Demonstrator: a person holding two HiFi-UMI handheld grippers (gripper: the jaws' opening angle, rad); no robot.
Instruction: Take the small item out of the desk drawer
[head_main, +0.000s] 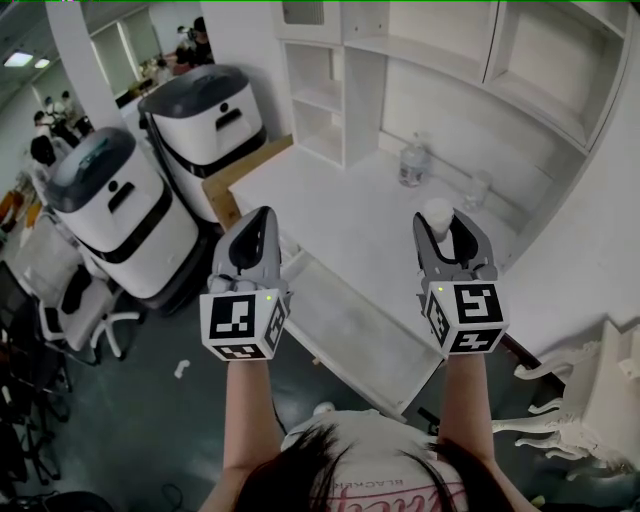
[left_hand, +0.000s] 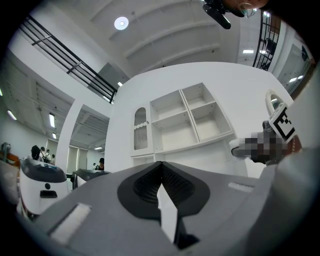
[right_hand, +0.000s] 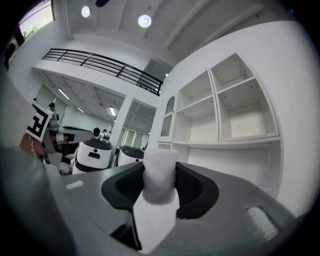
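At 9 o'clock in the head view, a white machine (head_main: 110, 205) with a dark top stands on the floor, with a second machine (head_main: 205, 120) just beyond it at 11 o'clock. The left gripper (head_main: 258, 218) is held up at about 7 o'clock. Its own view shows the jaws of the left gripper (left_hand: 161, 169) pressed together with nothing between them. Between the two grippers lies the white counter (head_main: 340, 200), and the drawer (head_main: 355, 335) is pulled out from its near edge toward 6 o'clock. White shelves (head_main: 320, 100) rise behind the counter at 12 o'clock. Farther right on the counter, a clear bottle (head_main: 413, 162) stands at about 1 o'clock, with a glass (head_main: 478, 188) near it at 2 o'clock. The right gripper (head_main: 445, 222) is raised above the counter's right part, well clear of the drawer. Its jaws are partly closed on the small white item (head_main: 437, 210). In the right gripper view, this soft, fuzzy small white item (right_hand: 159, 177) stands upright between the dark pads of the right gripper (right_hand: 160, 170).
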